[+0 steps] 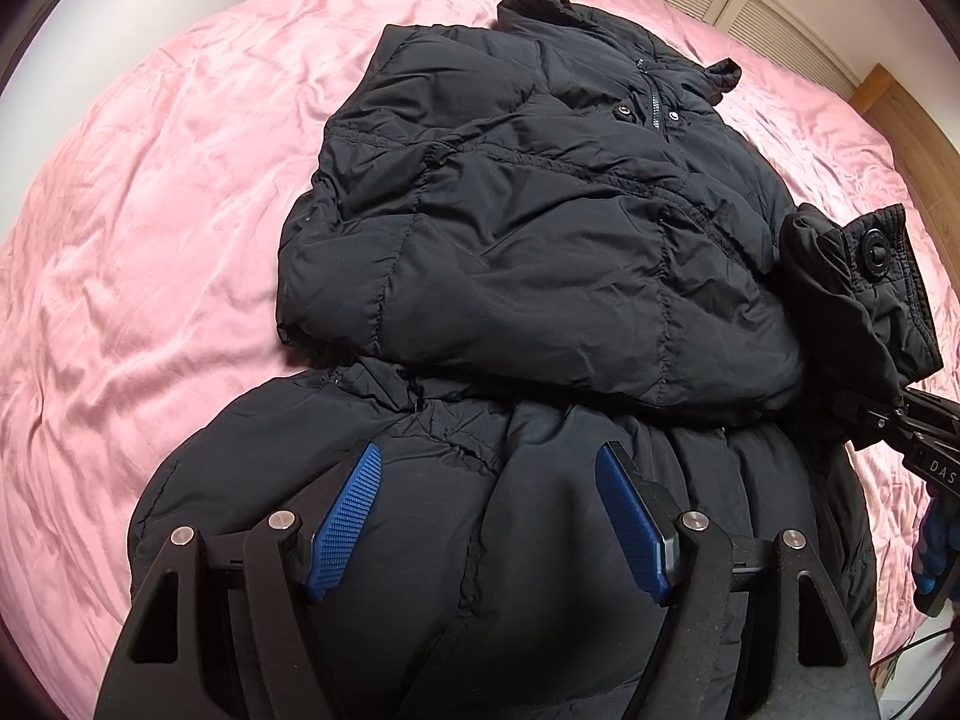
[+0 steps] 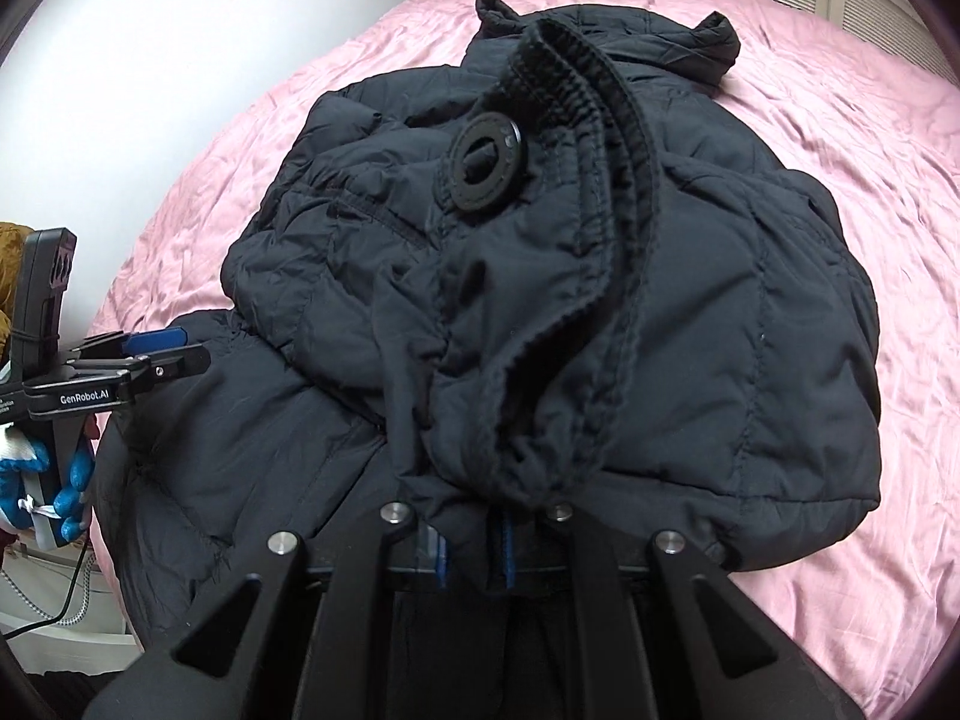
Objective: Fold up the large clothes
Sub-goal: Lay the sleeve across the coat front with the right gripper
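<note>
So the black puffer jacket (image 1: 540, 228) is lying spread across the bed's pink sheet (image 1: 150, 210), with its collar end toward the far side and one side already folded over the body. Left claw (image 1: 486, 516) hangs over the jacket's near end with its blue pads (image 1: 345, 516) wide apart, nothing between them. Right claw (image 2: 474, 558) is clamped tight on the sleeve (image 2: 540, 312), holding the ribbed cuff (image 2: 594, 120) and its big round button (image 2: 487, 163) up above the jacket.

Pink bedsheet (image 1: 150, 210) (creased); white wall (image 2: 150, 60); slatted panels (image 1: 750, 6) behind.
</note>
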`<state>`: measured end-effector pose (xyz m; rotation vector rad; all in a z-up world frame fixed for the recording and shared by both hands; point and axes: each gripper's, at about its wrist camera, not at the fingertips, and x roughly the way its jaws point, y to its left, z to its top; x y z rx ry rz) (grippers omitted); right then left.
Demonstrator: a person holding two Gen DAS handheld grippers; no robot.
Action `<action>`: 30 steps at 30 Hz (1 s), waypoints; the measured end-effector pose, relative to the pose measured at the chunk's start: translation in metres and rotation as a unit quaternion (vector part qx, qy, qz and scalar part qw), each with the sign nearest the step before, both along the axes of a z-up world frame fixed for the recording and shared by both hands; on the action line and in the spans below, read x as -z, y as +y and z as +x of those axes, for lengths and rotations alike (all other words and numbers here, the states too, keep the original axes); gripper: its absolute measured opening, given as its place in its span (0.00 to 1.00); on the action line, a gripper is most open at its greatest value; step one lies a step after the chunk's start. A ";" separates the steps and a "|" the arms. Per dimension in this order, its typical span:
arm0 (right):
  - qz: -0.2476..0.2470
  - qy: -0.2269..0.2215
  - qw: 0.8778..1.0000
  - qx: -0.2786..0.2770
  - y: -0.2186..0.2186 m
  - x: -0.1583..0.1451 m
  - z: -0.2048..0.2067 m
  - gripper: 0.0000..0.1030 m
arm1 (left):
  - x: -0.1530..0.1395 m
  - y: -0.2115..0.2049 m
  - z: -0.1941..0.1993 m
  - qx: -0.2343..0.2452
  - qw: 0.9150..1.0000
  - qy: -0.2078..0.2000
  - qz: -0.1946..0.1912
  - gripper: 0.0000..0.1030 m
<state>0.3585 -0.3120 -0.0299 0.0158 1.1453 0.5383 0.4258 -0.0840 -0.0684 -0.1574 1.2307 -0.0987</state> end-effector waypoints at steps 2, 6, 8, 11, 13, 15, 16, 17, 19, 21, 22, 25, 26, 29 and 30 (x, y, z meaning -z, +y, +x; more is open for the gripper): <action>0.003 -0.008 1.000 0.002 0.001 -0.004 0.002 0.12 | -0.001 -0.003 0.001 0.000 1.000 0.000 -0.002 0.71; 0.012 -0.020 1.000 0.004 0.006 -0.012 0.006 0.12 | -0.002 -0.008 0.001 0.007 1.000 -0.003 -0.002 0.71; 0.010 -0.020 1.000 0.002 0.010 -0.011 0.010 0.12 | -0.003 -0.010 0.000 0.008 1.000 -0.005 -0.002 0.71; 0.001 -0.015 1.000 -0.003 0.017 -0.005 0.013 0.14 | -0.004 -0.007 -0.002 0.003 1.000 -0.006 -0.004 0.71; -0.005 -0.016 1.000 -0.005 0.020 -0.004 0.011 0.14 | -0.003 -0.004 -0.004 0.000 1.000 -0.006 -0.004 0.71; -0.010 -0.020 1.000 -0.007 0.022 -0.004 0.009 0.14 | -0.002 -0.001 -0.005 -0.004 1.000 -0.005 -0.004 0.71; -0.011 -0.021 1.000 -0.006 0.022 -0.004 0.008 0.14 | -0.002 0.001 -0.005 -0.005 1.000 -0.004 -0.004 0.71; -0.012 -0.021 1.000 -0.007 0.022 -0.003 0.007 0.14 | -0.001 0.002 -0.005 -0.007 1.000 -0.004 -0.004 0.71; -0.018 -0.023 1.000 -0.009 0.024 -0.003 0.007 0.14 | -0.001 0.005 -0.006 -0.011 1.000 -0.005 -0.005 0.71; -0.021 -0.026 0.999 -0.014 0.027 -0.003 0.006 0.17 | -0.002 0.005 -0.005 -0.010 1.000 -0.007 -0.005 0.71; -0.020 -0.026 0.999 -0.016 0.028 -0.004 0.005 0.19 | -0.003 0.005 -0.005 -0.009 1.000 -0.008 -0.005 0.71; -0.025 -0.031 0.999 -0.031 0.032 -0.005 -0.003 0.25 | -0.005 0.004 -0.002 -0.005 1.000 -0.011 -0.006 0.71; -0.028 -0.031 0.998 -0.037 0.033 -0.004 -0.005 0.25 | -0.005 0.004 -0.001 -0.005 1.000 -0.012 -0.007 0.71; -0.031 -0.025 0.998 -0.044 0.033 0.000 -0.010 0.25 | -0.006 0.004 0.001 -0.004 1.000 -0.014 -0.008 0.71; -0.031 -0.022 0.998 -0.045 0.032 0.001 -0.011 0.26 | -0.007 0.003 0.002 -0.004 1.000 -0.015 -0.008 0.71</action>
